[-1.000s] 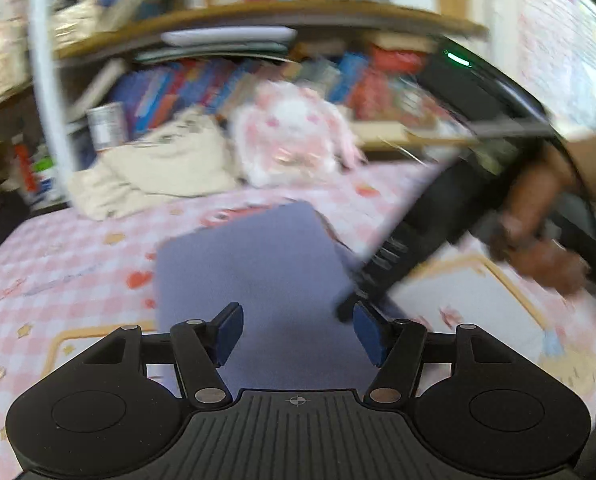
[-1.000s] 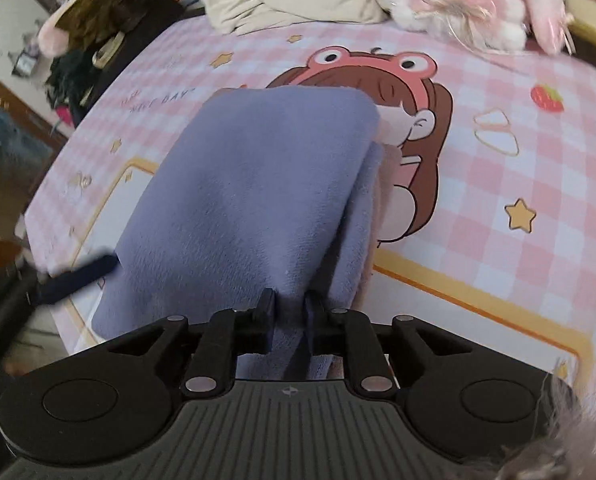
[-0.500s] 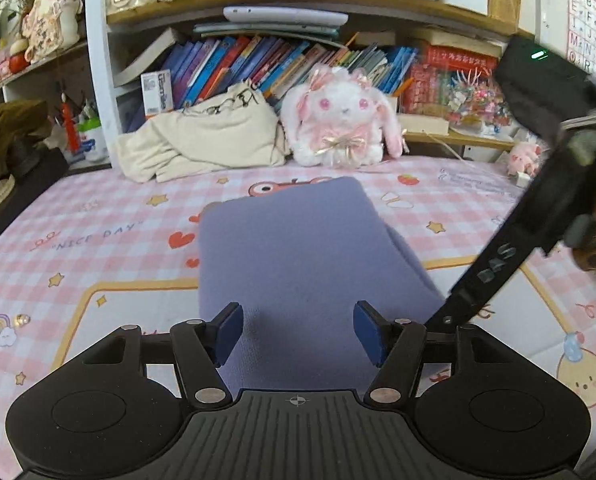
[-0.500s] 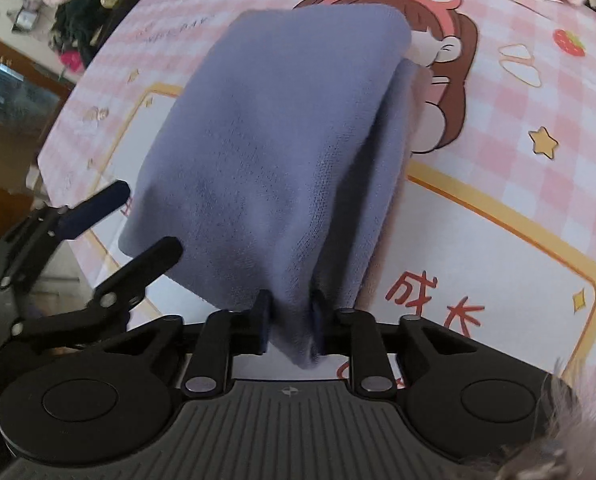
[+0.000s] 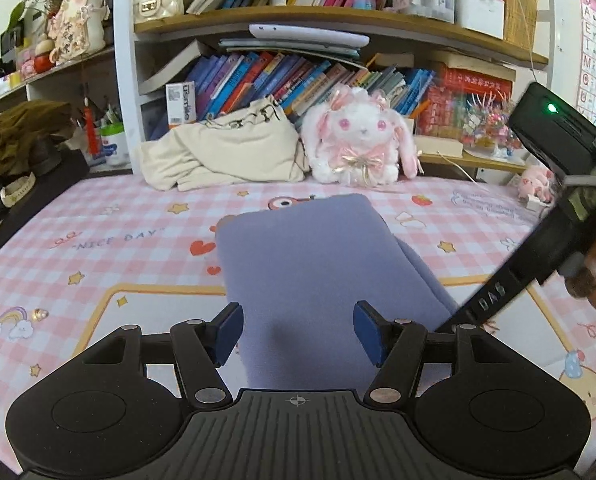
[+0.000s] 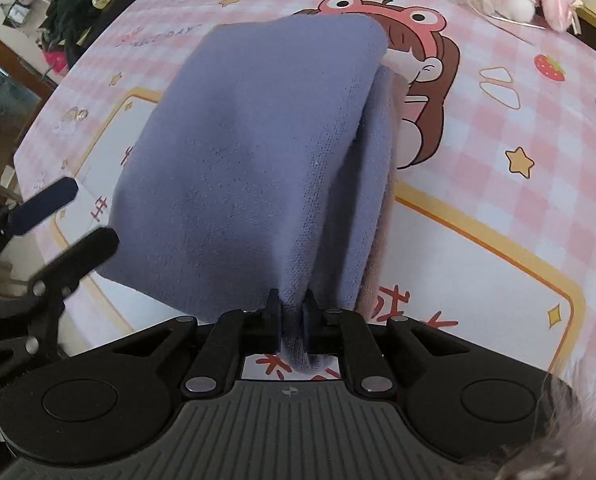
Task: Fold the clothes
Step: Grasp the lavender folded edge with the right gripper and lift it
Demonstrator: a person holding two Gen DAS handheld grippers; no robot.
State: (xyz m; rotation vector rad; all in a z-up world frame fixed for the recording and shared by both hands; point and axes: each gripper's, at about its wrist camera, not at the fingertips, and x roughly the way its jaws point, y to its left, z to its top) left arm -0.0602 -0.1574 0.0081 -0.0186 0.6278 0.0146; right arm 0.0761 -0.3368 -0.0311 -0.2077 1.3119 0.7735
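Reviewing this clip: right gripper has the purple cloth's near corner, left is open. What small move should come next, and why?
Probably close the left gripper on the purple cloth: its open jaws already straddle the near edge, while the right gripper pinches the other corner, so both could then lift for a fold.

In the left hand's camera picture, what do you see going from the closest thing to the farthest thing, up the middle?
Left gripper, open → purple folded cloth → pink checked bedsheet → white bunny plush → row of books on the shelf.

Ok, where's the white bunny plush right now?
In the left wrist view the white bunny plush sits at the pink checked cover's far edge, below the bookshelf, right of the cream cloth.
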